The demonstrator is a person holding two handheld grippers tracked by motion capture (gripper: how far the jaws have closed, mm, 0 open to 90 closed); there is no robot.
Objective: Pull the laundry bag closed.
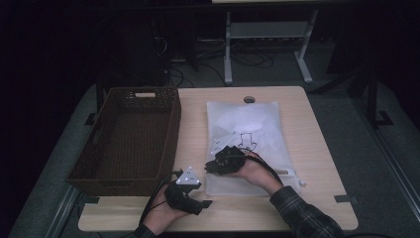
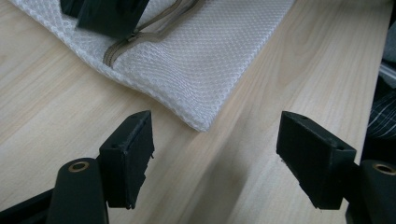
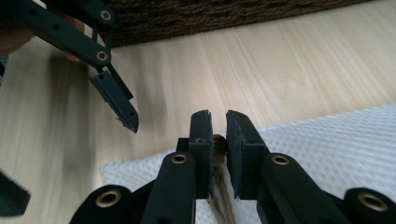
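A: So where's the mesh bag [image 1: 247,144] sitting?

B: Flat on the table [image 1: 322,148], right of the middle, running from close to the far edge down toward the near edge. It's white netting with a tan zipper [image 2: 140,39] along it. There's a brown wicker basket [image 1: 130,141] just beside it, over the table's left edge.

A: And the right gripper [image 3: 217,122]?

B: It's on the bag's near left part. In the right gripper view the jaws are nearly together, with only a thin gap, and they seem to be pinching the zipper pull right between them. The tan tape runs down under them.

A: Left gripper [image 2: 217,140]?

B: Near the table's near edge, just off the bag's near left corner. Jaws wide apart, nothing in them. In the left gripper view the bag's corner sits right between and a bit beyond the jaws, not touching either one, bare wood underneath.

A: The two grippers close to each other?

B: Yeah, near but apart. One left jaw shows in the right gripper view.
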